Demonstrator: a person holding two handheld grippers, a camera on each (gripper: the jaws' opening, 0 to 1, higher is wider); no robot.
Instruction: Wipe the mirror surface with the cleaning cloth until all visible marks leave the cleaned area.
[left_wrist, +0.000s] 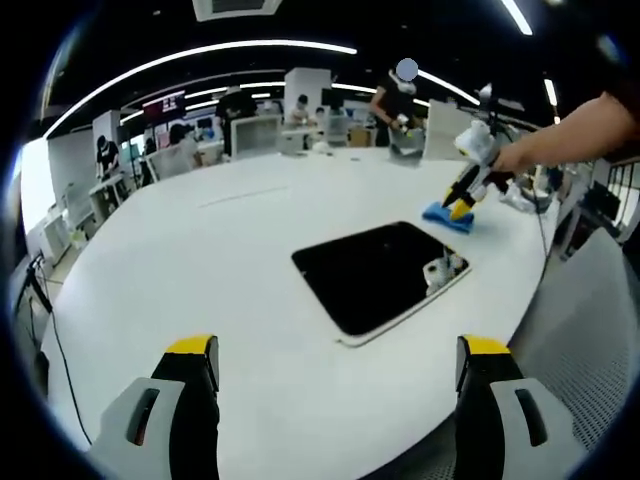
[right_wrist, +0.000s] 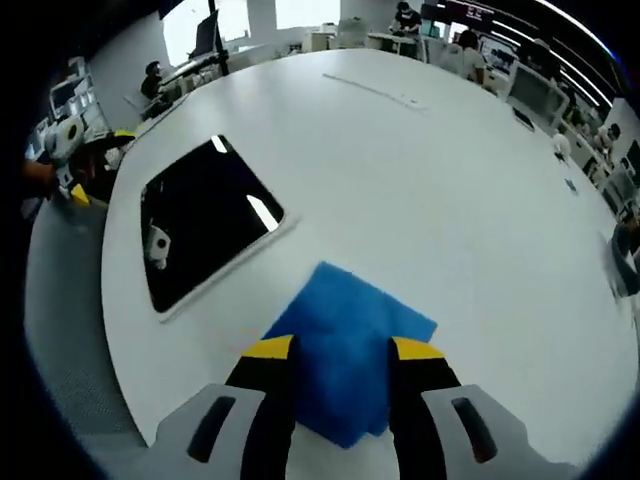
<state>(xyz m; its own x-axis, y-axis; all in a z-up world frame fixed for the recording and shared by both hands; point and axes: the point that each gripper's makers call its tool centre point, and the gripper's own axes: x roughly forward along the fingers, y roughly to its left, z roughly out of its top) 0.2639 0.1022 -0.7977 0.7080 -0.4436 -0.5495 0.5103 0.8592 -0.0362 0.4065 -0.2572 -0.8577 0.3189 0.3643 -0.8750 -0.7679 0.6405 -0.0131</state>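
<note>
The mirror (left_wrist: 380, 275) is a dark rectangle with a pale frame, lying flat on the white table (left_wrist: 200, 260). A small whitish patch shows near one of its corners. My left gripper (left_wrist: 338, 365) hovers open above the table's near edge, short of the mirror. The blue cleaning cloth (right_wrist: 345, 355) lies flat on the table beside the mirror (right_wrist: 205, 225). My right gripper (right_wrist: 343, 352) is down over it, jaws partly apart on either side of the cloth. In the left gripper view the right gripper (left_wrist: 462, 208) touches the cloth (left_wrist: 447, 217) beyond the mirror's far corner.
A person's arm (left_wrist: 575, 130) holds the right gripper. The left gripper (right_wrist: 75, 150) shows past the table's rounded edge. Desks, monitors and several people (left_wrist: 395, 100) stand in the background. A thin cable (left_wrist: 545, 240) hangs off the table's right edge.
</note>
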